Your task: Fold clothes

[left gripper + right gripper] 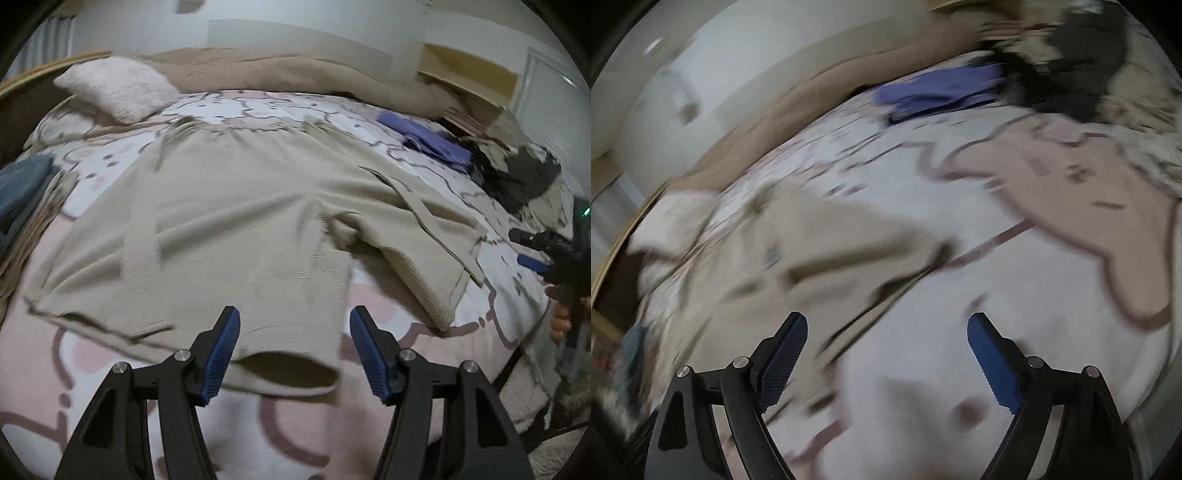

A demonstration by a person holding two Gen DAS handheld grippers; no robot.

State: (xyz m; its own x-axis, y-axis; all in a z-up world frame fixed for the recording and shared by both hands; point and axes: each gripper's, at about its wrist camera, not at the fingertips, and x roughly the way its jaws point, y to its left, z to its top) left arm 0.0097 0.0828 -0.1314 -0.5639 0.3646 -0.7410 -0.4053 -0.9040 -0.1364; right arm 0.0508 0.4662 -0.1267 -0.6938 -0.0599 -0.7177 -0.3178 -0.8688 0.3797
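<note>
A beige ribbed garment lies spread on the bed, one sleeve folded across its right side. My left gripper hovers open above the garment's near hem, with nothing between its blue pads. In the left wrist view my right gripper shows at the far right edge, held by a hand, off the garment's right sleeve. In the blurred right wrist view the same beige garment lies to the left, and my right gripper stands wide open over the bedsheet, holding nothing.
The bed carries a pink and white patterned sheet. A fluffy white pillow and a tan blanket lie at the far side. A folded purple garment and a dark clothes pile sit at the right; blue-grey folded cloth at the left.
</note>
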